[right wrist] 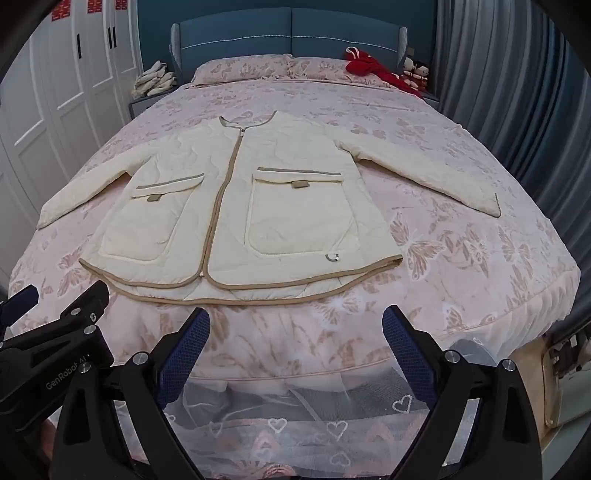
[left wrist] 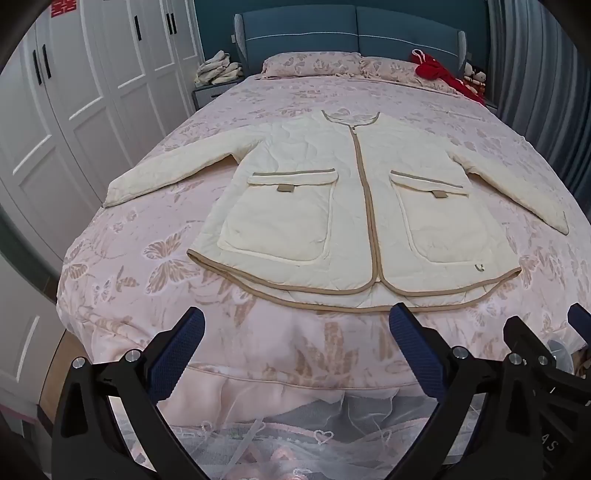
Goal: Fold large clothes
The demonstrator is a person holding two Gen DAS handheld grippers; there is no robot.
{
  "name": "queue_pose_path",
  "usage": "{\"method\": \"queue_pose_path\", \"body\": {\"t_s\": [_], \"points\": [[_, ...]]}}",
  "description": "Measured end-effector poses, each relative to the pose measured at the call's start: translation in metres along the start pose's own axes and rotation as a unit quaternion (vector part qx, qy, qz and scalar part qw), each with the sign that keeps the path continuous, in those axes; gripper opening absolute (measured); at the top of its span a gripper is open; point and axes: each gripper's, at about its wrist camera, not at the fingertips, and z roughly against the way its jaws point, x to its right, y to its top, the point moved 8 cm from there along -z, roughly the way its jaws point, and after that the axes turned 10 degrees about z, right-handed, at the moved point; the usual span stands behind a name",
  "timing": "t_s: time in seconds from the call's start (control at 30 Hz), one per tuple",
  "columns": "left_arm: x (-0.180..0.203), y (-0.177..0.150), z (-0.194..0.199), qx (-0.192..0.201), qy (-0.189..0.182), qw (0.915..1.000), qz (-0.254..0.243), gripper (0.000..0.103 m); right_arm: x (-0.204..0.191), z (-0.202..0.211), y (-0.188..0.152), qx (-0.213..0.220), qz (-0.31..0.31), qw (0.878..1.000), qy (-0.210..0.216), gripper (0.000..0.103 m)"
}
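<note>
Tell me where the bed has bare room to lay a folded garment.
Free: the bedspread between the jacket collar and the pillows; the strip between the jacket hem and the foot edge, near both open tools. Crowded: the middle, sleeves spread wide; the red garment by the right pillow.

White wardrobe (left wrist: pixel 92 74), blue headboard (left wrist: pixel 351 33), grey curtains (left wrist: pixel 535 74), pink bed (left wrist: pixel 147 258).

jackets: one cream jacket (left wrist: pixel 354 206), middle of the frame
jacket pockets: two, left pocket (left wrist: pixel 277 218) and right pocket (left wrist: pixel 439 221)
sleeves: two, one out to each side
grippers: two, left gripper (left wrist: pixel 295 325) and right gripper (right wrist: pixel 295 323), bottom of the frame
pillows: two, top middle, left pillow (left wrist: pixel 310 62) and right pillow (left wrist: pixel 391 68)
red clothes: one pile (left wrist: pixel 439 74), upper right
beds: one bed (left wrist: pixel 147 258)
</note>
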Motion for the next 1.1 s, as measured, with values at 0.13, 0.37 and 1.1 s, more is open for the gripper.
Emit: {"method": "queue_pose_path", "body": {"t_s": [0.13, 0.37, 1.1], "points": [[0.0, 0.0, 0.0, 0.0, 0.003, 1.0, -0.002, 0.097, 0.0, 0.001, 0.0, 0.001, 0.001, 1.0, 0.0, 0.093], [-0.001, 0.01, 0.006, -0.001, 0.002, 1.0, 0.001, 0.096, 0.0, 0.004, 0.004, 0.003, 0.001, 1.0, -0.001, 0.093], [-0.002, 0.013, 0.016, 0.006, 0.001, 1.0, 0.0, 0.094, -0.001, 0.01, 0.003, 0.007, -0.001, 1.0, -0.002, 0.093]]}}
